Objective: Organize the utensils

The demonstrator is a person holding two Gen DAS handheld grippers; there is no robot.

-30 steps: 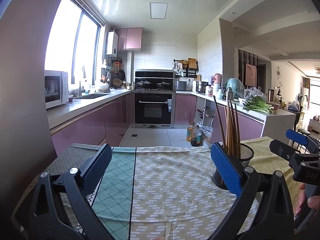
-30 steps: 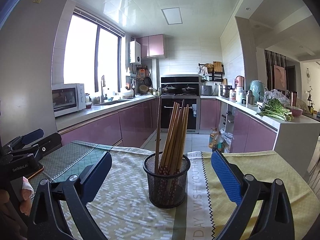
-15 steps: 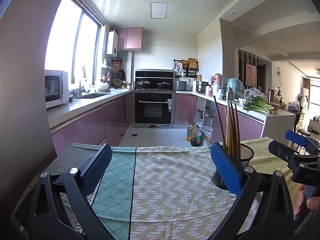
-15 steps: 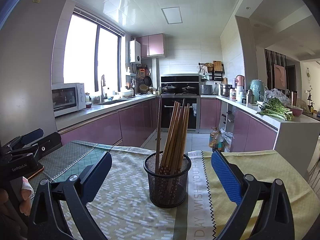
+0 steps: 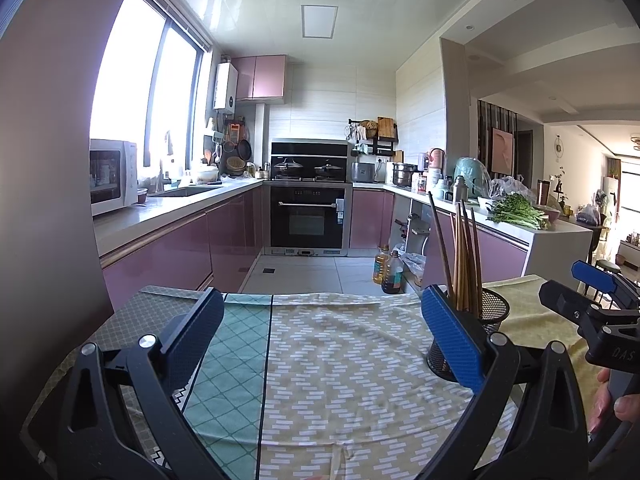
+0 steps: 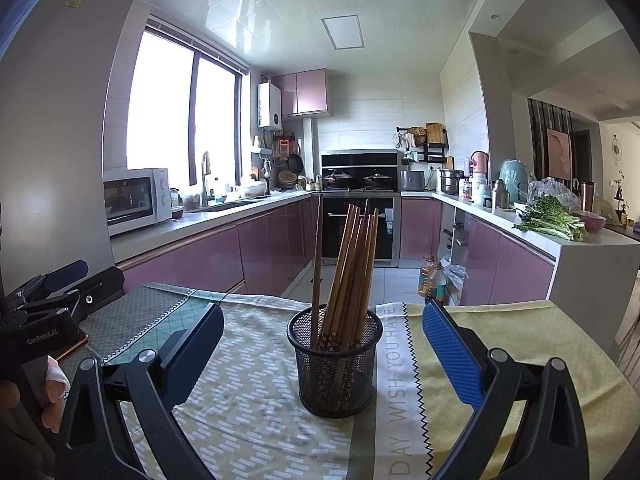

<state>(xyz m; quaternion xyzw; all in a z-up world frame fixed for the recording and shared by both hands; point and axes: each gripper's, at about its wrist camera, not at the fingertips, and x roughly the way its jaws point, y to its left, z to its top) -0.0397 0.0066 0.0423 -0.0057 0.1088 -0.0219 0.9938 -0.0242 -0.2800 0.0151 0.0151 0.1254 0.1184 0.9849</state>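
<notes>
A black mesh cup stands upright on the patterned tablecloth, holding several wooden chopsticks that lean to the right, with one darker stick upright at the left. My right gripper is open, its blue pads wide on either side of the cup and nearer than it. In the left wrist view the cup sits to the right, partly behind the right pad. My left gripper is open over bare cloth, with nothing between its fingers.
The table's far edge drops to a kitchen floor with oil bottles. Purple counters run along both sides, with a microwave at left and greens at right. Each view shows the other gripper and a hand at its side edge.
Nearly nothing has moved. In the left wrist view the right gripper at the far right has shifted slightly up and left.
</notes>
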